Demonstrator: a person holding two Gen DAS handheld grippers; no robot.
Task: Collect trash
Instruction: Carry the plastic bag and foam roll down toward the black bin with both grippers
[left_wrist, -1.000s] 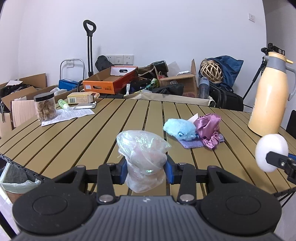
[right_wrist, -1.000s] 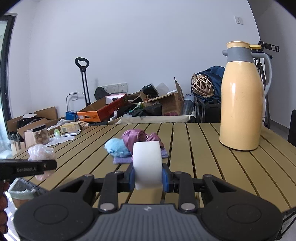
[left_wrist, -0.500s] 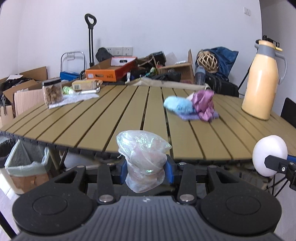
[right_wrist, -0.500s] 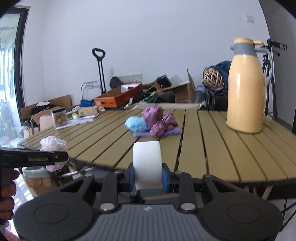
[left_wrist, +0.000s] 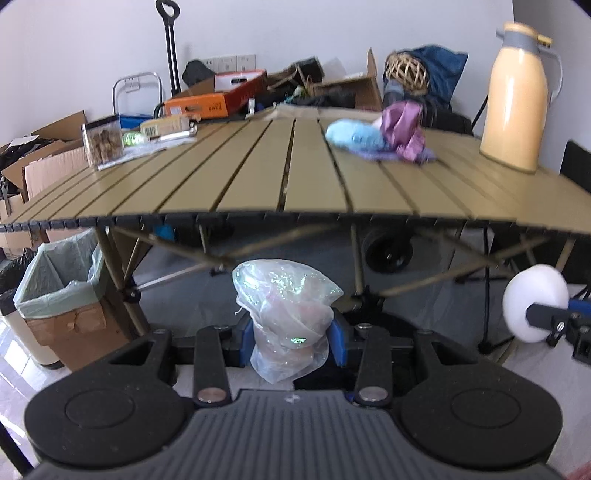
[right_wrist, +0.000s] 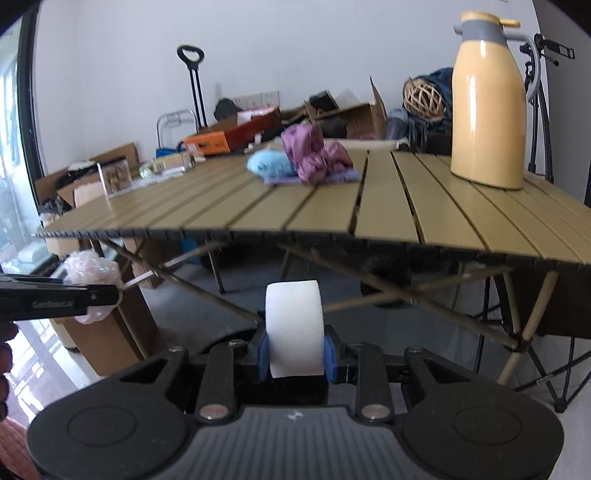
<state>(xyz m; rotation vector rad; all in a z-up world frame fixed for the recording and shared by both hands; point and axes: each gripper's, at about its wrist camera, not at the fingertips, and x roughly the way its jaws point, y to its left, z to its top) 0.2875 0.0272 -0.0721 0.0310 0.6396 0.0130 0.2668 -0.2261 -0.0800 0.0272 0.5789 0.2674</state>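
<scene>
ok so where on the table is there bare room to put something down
The slatted tan table is bare along its near edge and through the middle, between the clear jar of brown snacks on the left and the blue plush toy with purple cloth. The far left corner and the stretch toward the yellow thermos jug are crowded.

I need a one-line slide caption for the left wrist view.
Left gripper holds a crumpled plastic bag below the table edge, lined bin at left.

The slatted tan desk (left_wrist: 258, 177) carries a yellow thermos jug (left_wrist: 515, 99) at its right, a blue plush toy (left_wrist: 351, 134) beside purple cloth (left_wrist: 402, 129) mid-desk, and a clear jar (left_wrist: 102, 142) on papers (left_wrist: 147, 149) at left.
</scene>
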